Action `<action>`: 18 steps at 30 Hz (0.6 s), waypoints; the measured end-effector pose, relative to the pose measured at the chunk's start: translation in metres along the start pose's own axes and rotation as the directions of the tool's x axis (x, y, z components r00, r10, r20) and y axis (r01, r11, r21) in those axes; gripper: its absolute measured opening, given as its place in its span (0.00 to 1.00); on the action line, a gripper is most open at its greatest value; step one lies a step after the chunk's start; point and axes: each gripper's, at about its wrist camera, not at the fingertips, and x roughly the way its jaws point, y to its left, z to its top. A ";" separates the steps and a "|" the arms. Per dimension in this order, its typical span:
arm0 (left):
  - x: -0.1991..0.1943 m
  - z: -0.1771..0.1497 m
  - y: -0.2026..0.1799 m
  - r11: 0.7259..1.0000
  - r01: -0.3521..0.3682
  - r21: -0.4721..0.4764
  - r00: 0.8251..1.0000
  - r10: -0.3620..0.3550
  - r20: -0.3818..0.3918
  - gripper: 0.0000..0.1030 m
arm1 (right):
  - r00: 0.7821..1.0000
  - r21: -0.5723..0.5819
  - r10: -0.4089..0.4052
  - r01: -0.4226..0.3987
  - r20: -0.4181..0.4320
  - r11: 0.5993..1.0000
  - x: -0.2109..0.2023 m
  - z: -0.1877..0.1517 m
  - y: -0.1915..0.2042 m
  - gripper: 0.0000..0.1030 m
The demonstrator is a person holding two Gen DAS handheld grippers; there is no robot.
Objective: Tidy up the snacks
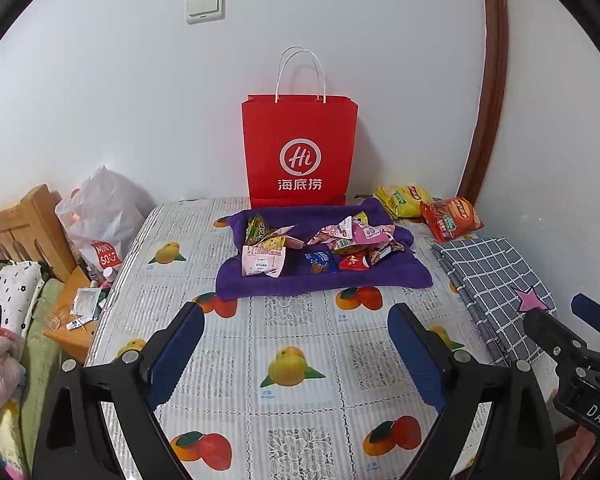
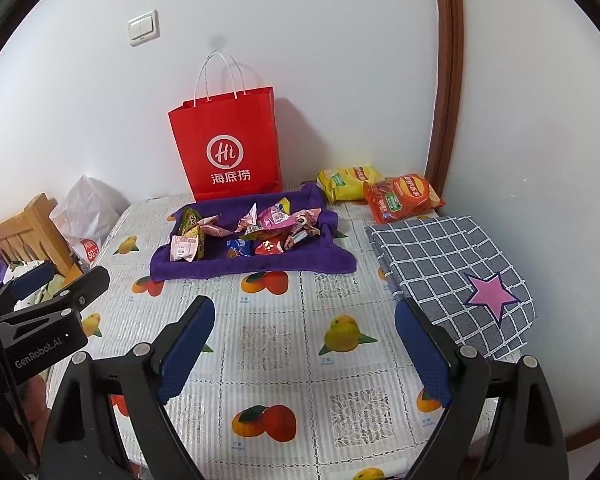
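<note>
Several small snack packets (image 1: 320, 246) (image 2: 248, 232) lie heaped on a purple towel (image 1: 380, 276) (image 2: 320, 260) in the middle of the table. Behind it a red paper bag (image 1: 298, 152) (image 2: 226, 144) stands upright against the wall. A yellow chip bag (image 1: 400, 198) (image 2: 346, 180) and a red-orange chip bag (image 1: 452, 218) (image 2: 402, 196) lie at the back right. My left gripper (image 1: 296, 316) and right gripper (image 2: 304, 312) both hover open over the tablecloth, well short of the towel, nothing between their fingers. The other gripper shows at each view's edge.
The table wears a fruit-print cloth (image 1: 292, 368) (image 2: 268, 344). A grey checked cloth with a pink star (image 1: 496, 276) (image 2: 452, 272) lies folded at the right. A white plastic bag (image 1: 96, 216) (image 2: 86, 212), a wooden bed frame (image 1: 24, 224) and bedside clutter sit left of the table.
</note>
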 end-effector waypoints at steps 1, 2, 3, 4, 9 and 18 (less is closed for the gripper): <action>-0.001 0.000 0.000 1.000 0.000 0.000 1.000 0.000 0.001 0.91 | 1.000 -0.001 -0.001 0.001 0.002 1.000 -0.001 0.000 0.000 0.88; -0.002 0.000 -0.001 1.000 0.002 0.003 1.000 -0.002 0.002 0.91 | 1.000 -0.001 0.000 0.000 0.004 1.000 -0.001 -0.001 0.000 0.88; -0.001 0.000 0.000 1.000 0.002 0.006 1.000 -0.002 0.003 0.91 | 1.000 -0.002 0.000 0.000 0.006 1.000 -0.003 -0.001 0.000 0.88; -0.003 0.000 -0.001 1.000 -0.002 0.009 1.000 0.002 0.006 0.91 | 1.000 0.000 -0.001 0.001 0.005 1.000 -0.003 -0.001 0.000 0.88; -0.007 0.000 -0.001 1.000 -0.003 0.010 1.000 0.003 0.010 0.91 | 1.000 0.007 0.003 -0.003 0.006 1.000 -0.007 -0.003 -0.001 0.88; -0.016 0.001 -0.002 1.000 -0.003 0.010 1.000 0.003 0.018 0.91 | 1.000 0.010 0.007 -0.008 0.013 1.000 -0.015 -0.008 -0.003 0.88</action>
